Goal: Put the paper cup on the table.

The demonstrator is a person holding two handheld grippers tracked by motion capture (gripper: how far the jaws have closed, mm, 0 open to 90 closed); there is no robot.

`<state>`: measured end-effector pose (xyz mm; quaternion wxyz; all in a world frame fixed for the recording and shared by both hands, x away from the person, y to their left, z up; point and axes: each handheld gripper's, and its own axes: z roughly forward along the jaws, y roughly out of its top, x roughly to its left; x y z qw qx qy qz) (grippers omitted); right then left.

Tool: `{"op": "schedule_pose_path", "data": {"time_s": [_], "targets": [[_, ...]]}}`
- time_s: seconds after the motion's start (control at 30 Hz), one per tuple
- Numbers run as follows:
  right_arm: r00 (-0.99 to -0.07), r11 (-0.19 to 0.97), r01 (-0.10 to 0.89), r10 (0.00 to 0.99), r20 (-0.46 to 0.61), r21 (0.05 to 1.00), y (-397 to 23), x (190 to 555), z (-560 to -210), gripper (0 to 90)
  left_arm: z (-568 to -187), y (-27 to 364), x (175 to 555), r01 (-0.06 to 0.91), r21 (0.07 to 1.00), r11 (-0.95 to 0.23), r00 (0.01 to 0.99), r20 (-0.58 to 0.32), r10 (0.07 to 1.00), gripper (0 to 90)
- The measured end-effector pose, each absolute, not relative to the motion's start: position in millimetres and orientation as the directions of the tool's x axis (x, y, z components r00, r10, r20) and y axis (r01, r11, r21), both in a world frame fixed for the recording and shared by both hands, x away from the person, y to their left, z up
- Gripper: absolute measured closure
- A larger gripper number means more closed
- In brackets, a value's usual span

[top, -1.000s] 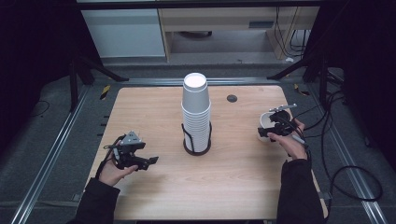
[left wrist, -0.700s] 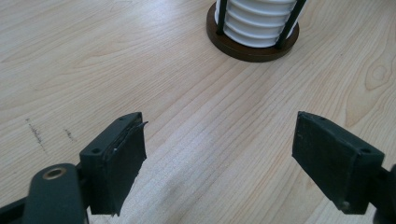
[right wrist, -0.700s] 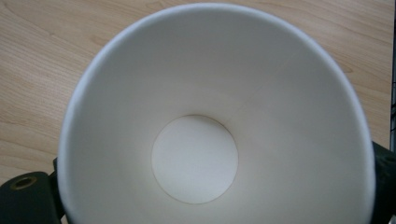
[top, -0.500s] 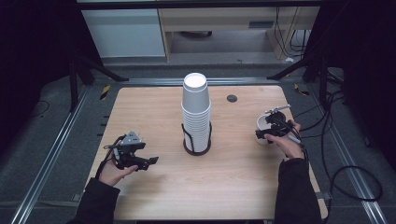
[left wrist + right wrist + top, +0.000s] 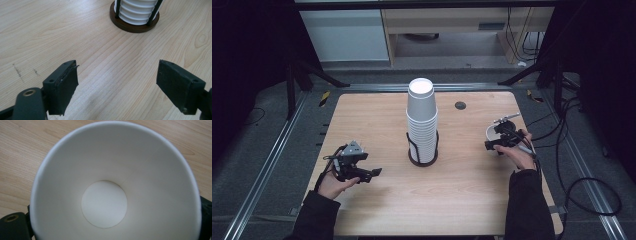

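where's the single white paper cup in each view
high view: cup at the table's right side, in the right tongs.
right gripper view: cup seen mouth-on, between the jaws.
left gripper view: no single cup here.
shared landmark: the wooden table.

Cup stack (image 5: 422, 117) stands mid-table (image 5: 462, 200), a single cup (image 5: 495, 132) to its right.
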<state>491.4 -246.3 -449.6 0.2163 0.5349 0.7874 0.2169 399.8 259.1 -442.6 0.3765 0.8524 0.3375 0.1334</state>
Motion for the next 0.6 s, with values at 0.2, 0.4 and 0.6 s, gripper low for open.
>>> {"op": "schedule_pose_path", "data": {"time_s": [0.2, 0.4, 0.6], "targets": [[-0.342, 0.342, 0.747, 0.933, -0.112, 0.57, -246.2, 491.7, -450.2, 7.1, -442.4, 259.0, 399.7, 0.474, 0.732, -0.489, 0.738, -0.028, 0.674, 16.9], [-0.363, 0.347, 0.757, 0.928, -0.085, 0.554, -246.1, 489.9, -450.3, 5.0, -442.5, 258.5, 399.4, 0.473, 0.732, -0.491, 0.741, -0.029, 0.671, 16.9], [-0.375, 0.359, 0.761, 0.923, -0.085, 0.54, -243.7, 485.5, -447.9, 2.3, -442.7, 258.2, 399.5, 0.473, 0.73, -0.493, 0.742, -0.029, 0.669, 16.9]]}}
